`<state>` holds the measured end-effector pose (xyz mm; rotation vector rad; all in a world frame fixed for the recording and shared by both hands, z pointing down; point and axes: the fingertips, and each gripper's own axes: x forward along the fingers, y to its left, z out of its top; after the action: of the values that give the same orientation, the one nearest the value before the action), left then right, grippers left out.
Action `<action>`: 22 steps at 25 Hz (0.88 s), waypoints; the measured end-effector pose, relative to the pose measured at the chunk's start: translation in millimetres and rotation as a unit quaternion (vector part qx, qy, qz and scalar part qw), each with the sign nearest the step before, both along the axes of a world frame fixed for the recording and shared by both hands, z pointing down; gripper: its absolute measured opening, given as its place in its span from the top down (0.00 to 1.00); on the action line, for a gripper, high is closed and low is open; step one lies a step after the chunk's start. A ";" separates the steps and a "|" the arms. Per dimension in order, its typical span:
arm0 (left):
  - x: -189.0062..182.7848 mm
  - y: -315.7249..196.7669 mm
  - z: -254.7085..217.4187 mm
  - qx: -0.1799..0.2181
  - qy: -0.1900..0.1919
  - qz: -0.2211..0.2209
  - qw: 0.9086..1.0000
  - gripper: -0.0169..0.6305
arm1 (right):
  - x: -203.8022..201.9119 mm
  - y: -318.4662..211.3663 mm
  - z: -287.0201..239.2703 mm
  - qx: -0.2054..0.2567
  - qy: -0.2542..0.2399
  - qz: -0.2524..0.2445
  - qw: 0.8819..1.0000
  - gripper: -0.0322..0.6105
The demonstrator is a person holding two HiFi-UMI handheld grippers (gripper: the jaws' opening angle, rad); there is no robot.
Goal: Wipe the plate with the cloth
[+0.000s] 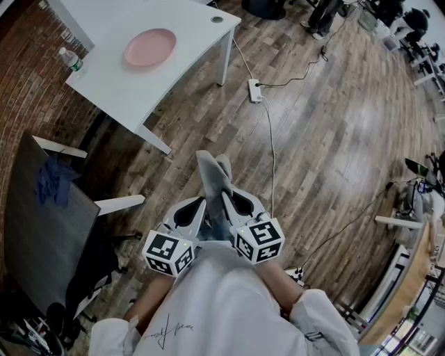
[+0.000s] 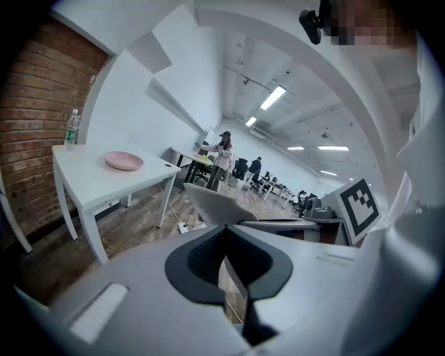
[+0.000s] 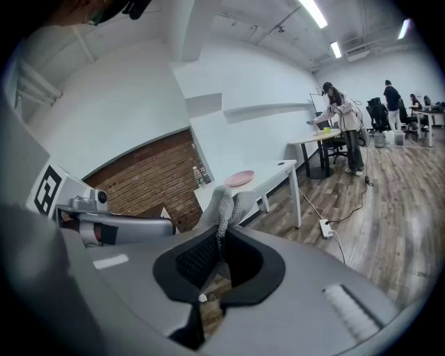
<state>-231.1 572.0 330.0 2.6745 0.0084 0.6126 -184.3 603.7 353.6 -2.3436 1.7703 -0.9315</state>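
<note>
A pink plate [image 1: 149, 47] lies on the white table [image 1: 188, 21] far ahead of me; it also shows in the left gripper view [image 2: 124, 160] and the right gripper view [image 3: 239, 178]. Both grippers are held side by side close to my body, well short of the table. My right gripper [image 1: 228, 200] [image 3: 221, 233] is shut on a grey cloth [image 1: 212, 174] [image 3: 222, 205], which sticks up past its jaws. My left gripper [image 1: 200, 204] [image 2: 226, 233] is shut with nothing between its jaws; the cloth [image 2: 215, 205] shows just beyond it.
A water bottle [image 1: 70, 60] stands at the table's left edge by the brick wall. A power strip [image 1: 255, 90] and its cable lie on the wood floor. A dark chair [image 1: 42, 222] with a blue rag [image 1: 50, 182] stands at my left. People [image 3: 341, 118] stand at distant desks.
</note>
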 end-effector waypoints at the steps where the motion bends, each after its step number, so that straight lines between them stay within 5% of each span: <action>1: 5.8 -1.9 -2.4 0.000 0.005 -0.001 1.000 0.94 | 5.9 -1.0 -1.4 0.003 0.003 -0.003 1.000 0.92; 22: 117.8 -75.5 -33.6 0.053 0.049 -0.066 0.995 0.94 | 101.7 -33.8 -20.8 0.058 -0.028 -0.069 0.996 0.92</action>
<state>-113.3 496.5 296.3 2.7781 -0.1769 0.4521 -82.7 569.8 332.8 -2.1296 1.9285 -0.8757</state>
